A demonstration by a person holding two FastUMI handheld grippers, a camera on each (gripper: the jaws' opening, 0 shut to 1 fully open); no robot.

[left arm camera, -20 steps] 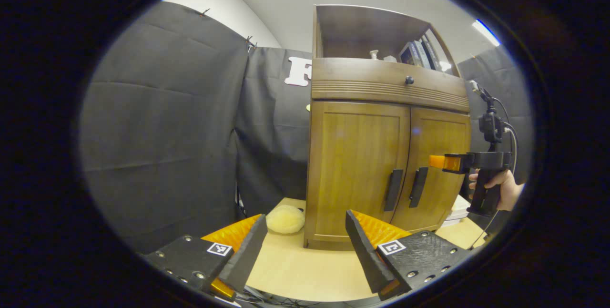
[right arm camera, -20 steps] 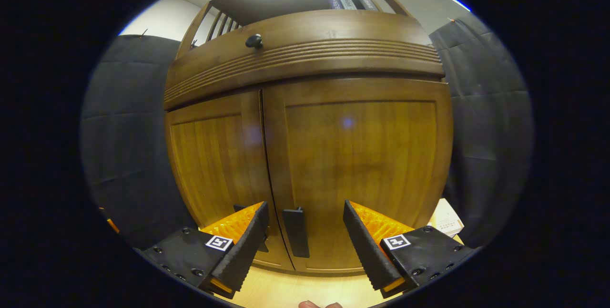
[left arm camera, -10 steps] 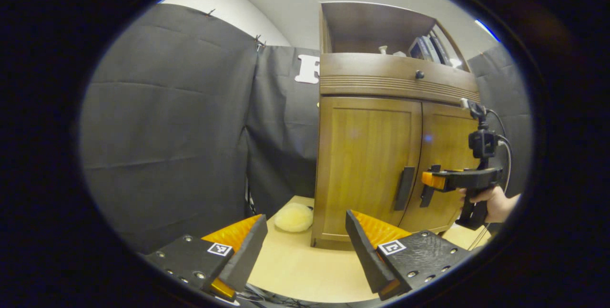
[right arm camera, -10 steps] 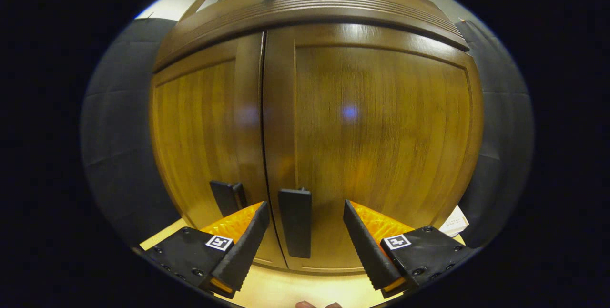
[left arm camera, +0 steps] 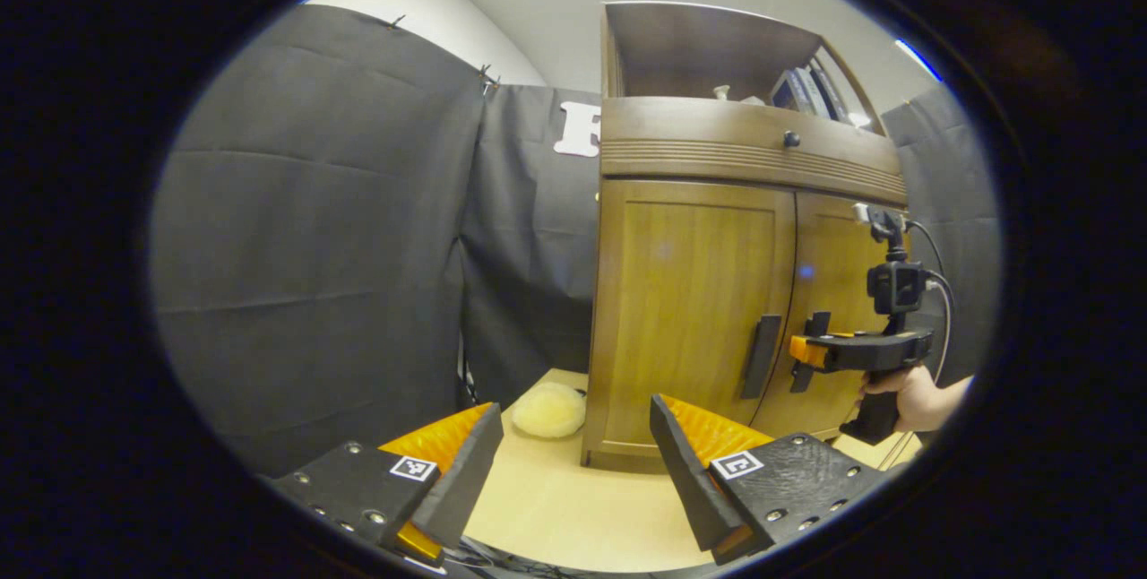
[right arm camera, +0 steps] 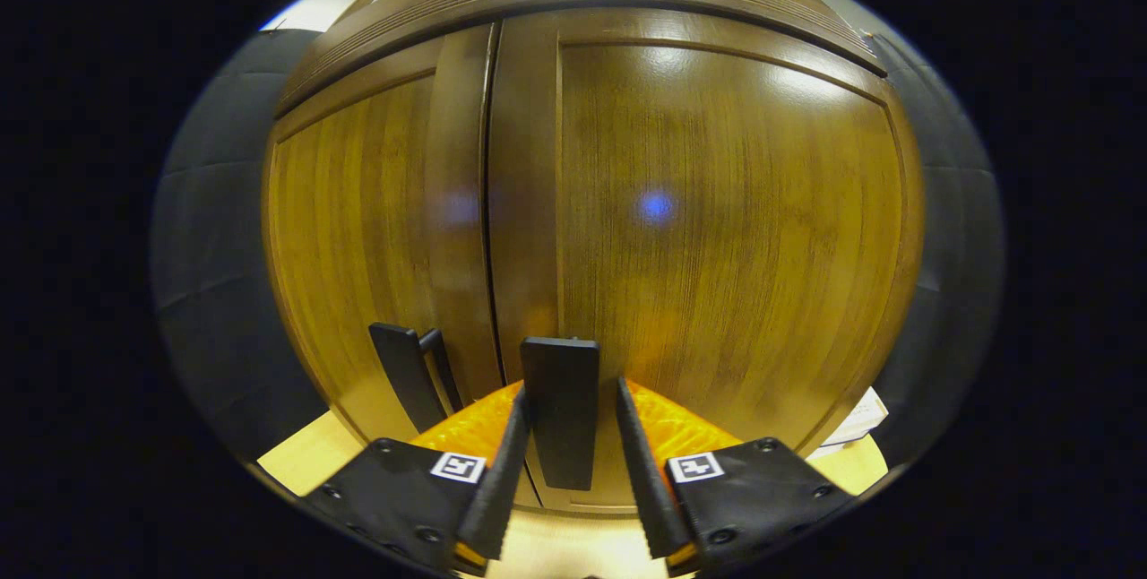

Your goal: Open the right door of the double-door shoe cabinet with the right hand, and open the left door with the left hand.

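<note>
- Two grippers are at work: the left gripper waits back from the shoe cabinet, jaws spread on nothing, the left door handle at one o'clock.
- Farther in, the right gripper straddles the right door handle, fingers narrowed to its sides; true contact I cannot tell.
- Both handles run upright; both doors look closed.

text: none readable | book spines: too small to read | cabinet: unmarked
</note>
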